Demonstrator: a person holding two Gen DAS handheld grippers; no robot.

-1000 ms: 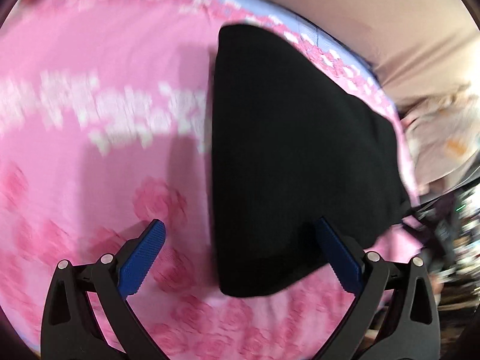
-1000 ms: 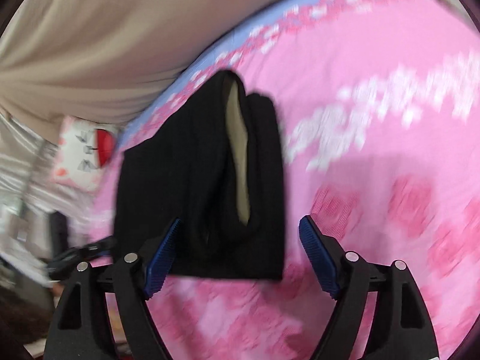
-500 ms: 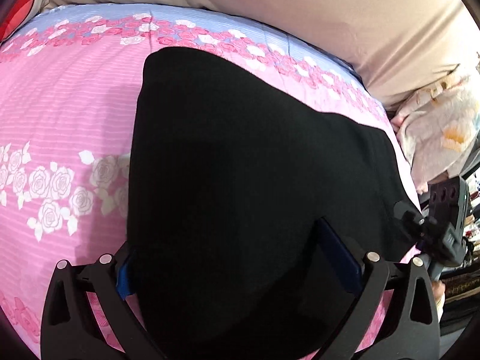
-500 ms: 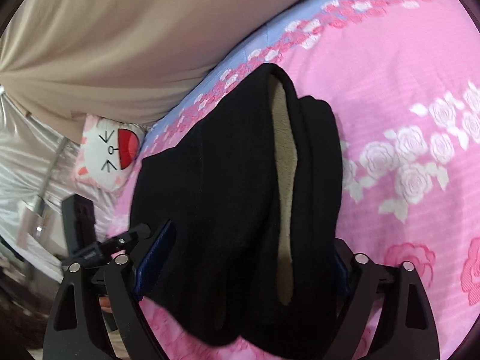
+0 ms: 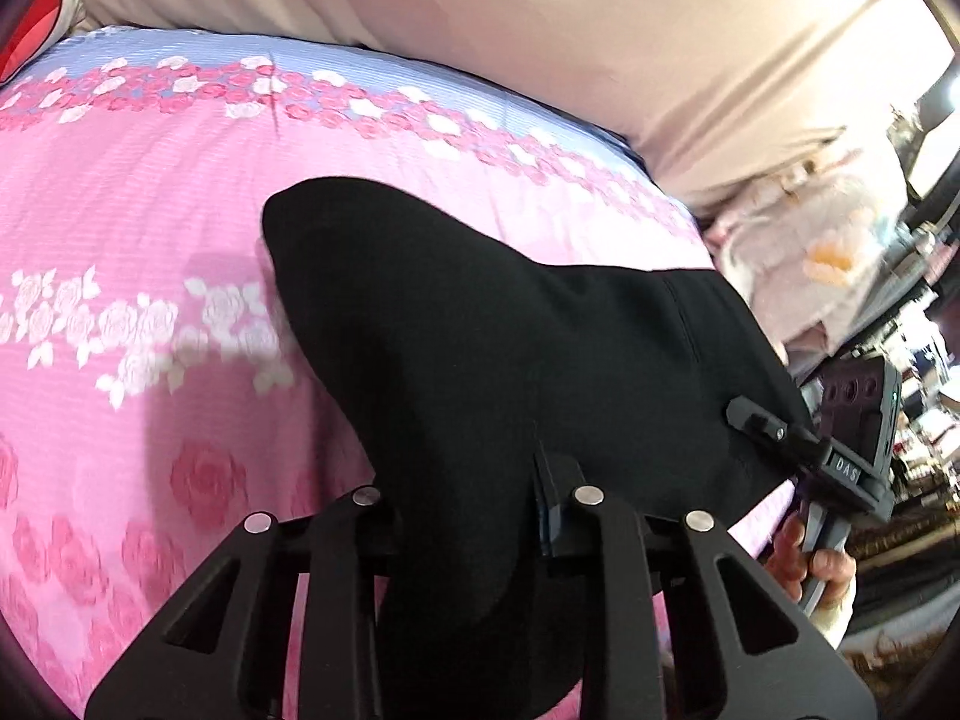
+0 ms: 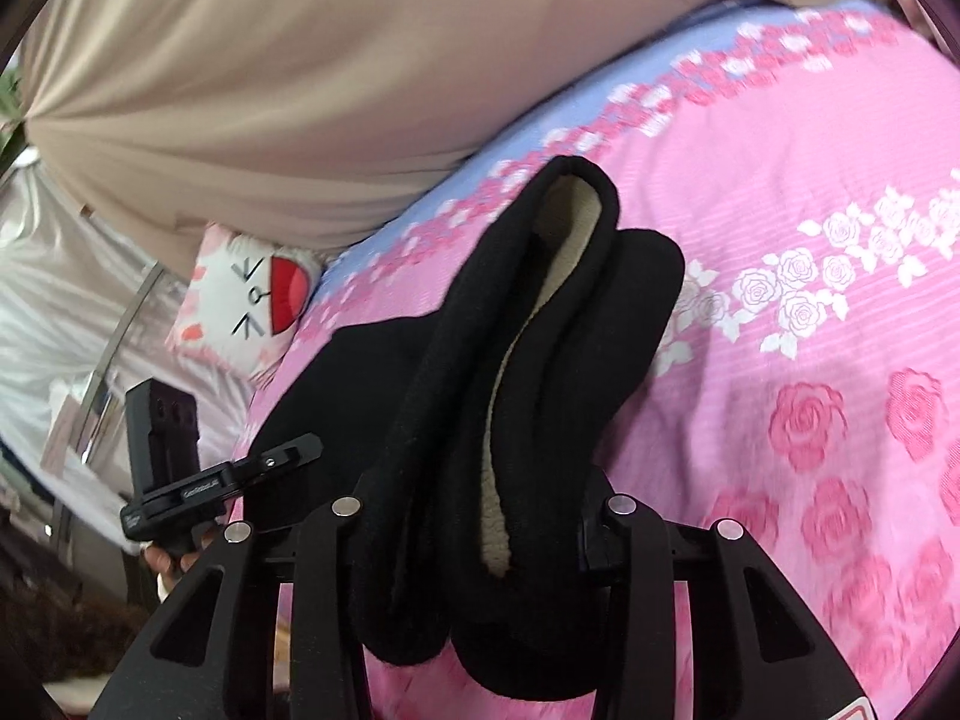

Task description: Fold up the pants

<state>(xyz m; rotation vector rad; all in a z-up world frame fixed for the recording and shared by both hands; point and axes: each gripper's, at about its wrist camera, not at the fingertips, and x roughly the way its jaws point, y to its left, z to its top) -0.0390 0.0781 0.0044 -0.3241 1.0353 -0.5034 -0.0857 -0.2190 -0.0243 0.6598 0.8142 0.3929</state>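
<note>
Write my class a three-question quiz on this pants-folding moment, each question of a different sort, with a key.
1. True or false: both hand-held grippers are shut on the black pants.
2. Multiple choice: what shows inside the pants' open edge in the right wrist view? A) a cream fleecy lining B) a red zip C) a blue label
3. Short answer: what do the pants lie on?

Key
1. True: the left hand-held gripper and the right hand-held gripper each have bunched fabric between the fingers.
2. A: the lining is pale and fleecy.
3. A pink bedsheet printed with roses.
</note>
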